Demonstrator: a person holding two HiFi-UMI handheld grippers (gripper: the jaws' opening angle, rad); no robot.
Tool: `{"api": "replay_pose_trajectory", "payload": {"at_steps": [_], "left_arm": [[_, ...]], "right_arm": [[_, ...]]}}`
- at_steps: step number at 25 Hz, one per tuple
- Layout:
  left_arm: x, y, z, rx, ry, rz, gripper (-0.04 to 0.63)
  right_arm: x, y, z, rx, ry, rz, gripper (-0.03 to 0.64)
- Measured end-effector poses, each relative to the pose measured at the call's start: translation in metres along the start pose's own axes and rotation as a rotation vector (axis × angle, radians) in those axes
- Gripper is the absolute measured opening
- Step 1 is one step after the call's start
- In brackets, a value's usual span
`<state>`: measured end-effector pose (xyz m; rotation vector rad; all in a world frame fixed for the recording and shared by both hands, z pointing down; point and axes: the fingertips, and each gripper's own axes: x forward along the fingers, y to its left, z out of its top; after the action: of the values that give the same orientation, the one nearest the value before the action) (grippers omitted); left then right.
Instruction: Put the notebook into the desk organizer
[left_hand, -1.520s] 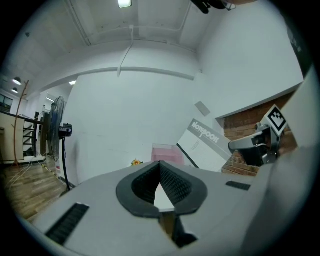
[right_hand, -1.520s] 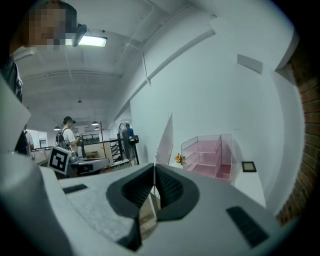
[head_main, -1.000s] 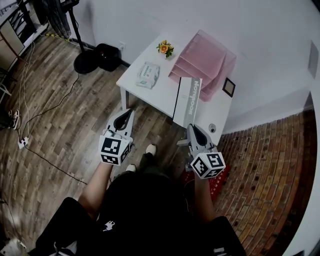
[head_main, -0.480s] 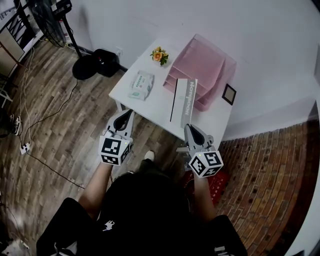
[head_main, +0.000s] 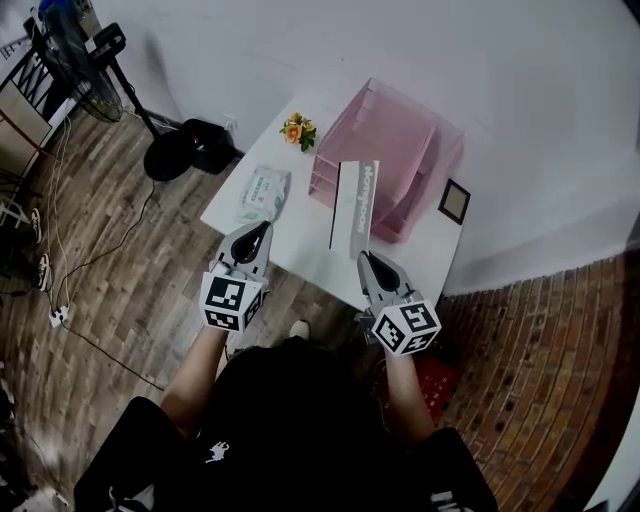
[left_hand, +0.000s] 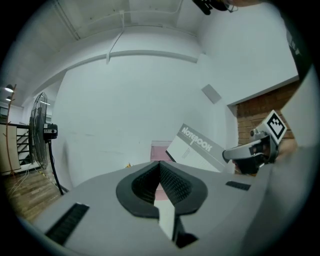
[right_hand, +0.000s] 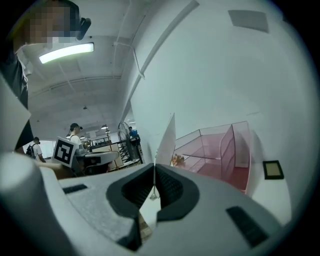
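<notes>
A white notebook (head_main: 354, 205) with a grey band stands on edge above the white table (head_main: 285, 235), held up in front of the pink desk organizer (head_main: 388, 155). My right gripper (head_main: 364, 257) is shut on the notebook's lower edge; in the right gripper view the thin notebook (right_hand: 166, 142) rises from between the closed jaws, with the organizer (right_hand: 220, 152) just to its right. My left gripper (head_main: 260, 228) is shut on nothing and hovers over the table's near left edge. In the left gripper view the notebook (left_hand: 197, 150) and the right gripper (left_hand: 250, 150) show at the right.
On the table lie a pack of wipes (head_main: 262, 193), a small flower pot (head_main: 297, 130) and a small dark frame (head_main: 453, 201). A standing fan (head_main: 75, 60) and its base (head_main: 170, 155) are at the left on the wooden floor. A red crate (head_main: 430, 375) sits by my right side.
The table and organizer have come nearer as I stepped forward. The right gripper has carried the notebook up and closer to the organizer's front. Both grippers stayed shut.
</notes>
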<state>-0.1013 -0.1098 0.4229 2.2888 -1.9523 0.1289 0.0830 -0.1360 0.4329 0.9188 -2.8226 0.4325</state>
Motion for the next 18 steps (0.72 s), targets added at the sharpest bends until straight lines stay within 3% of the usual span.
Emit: {"api": "replay_pose_trajectory", "payload": {"at_steps": [10,18], "left_arm": [[0.049,-0.013,0.009,0.032,-0.002,-0.048,0.003],[0.092,-0.015,0.011,0.04,0.021,-0.214,0.002]], "right_arm": [[0.005,-0.029,0.011,0.015,-0.05,0.008,0.009],[0.012,-0.029,0.023,0.017,-0.097,-0.088,0.009]]}}
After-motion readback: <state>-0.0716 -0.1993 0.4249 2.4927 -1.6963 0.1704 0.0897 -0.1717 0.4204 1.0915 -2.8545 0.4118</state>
